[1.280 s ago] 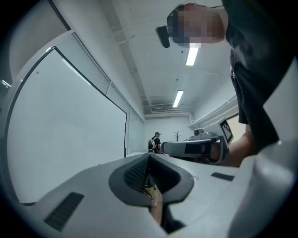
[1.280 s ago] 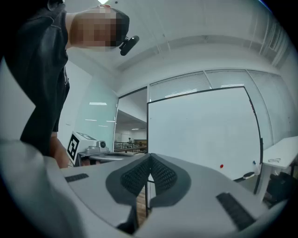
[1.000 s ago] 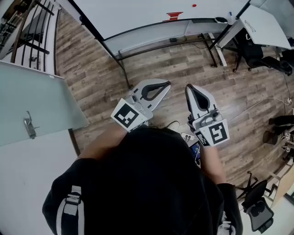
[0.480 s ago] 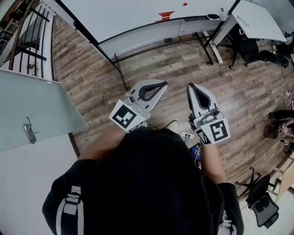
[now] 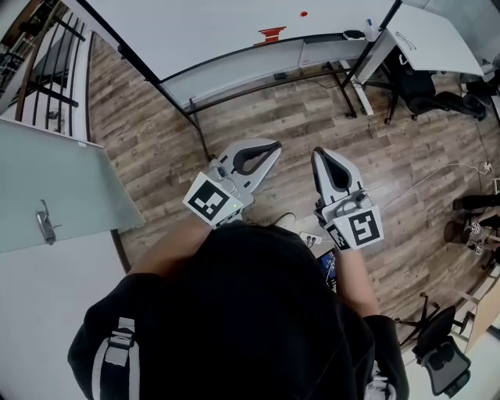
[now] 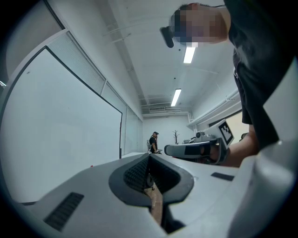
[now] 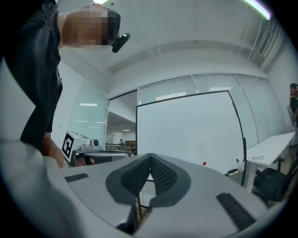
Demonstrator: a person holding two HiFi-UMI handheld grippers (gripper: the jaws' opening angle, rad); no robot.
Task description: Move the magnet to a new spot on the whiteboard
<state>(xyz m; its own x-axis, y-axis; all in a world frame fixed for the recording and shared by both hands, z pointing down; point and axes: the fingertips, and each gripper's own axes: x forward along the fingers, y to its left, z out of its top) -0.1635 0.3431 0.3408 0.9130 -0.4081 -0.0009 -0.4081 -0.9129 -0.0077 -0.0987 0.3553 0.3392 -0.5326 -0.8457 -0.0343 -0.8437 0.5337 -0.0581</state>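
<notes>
Magnet: small red dot on whiteboard, well apart from both grippers. 12 o'clock from right gripper, 1 o'clock from left gripper. Right slightly nearer. Both jaw pairs pressed together, empty.

The magnet sits on the whiteboard, left of a desk.

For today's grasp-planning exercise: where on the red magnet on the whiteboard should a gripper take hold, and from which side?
Probably pinch the red magnet across its rim, approaching the whiteboard head-on: it sits small, round, flat on the upright face.
</notes>
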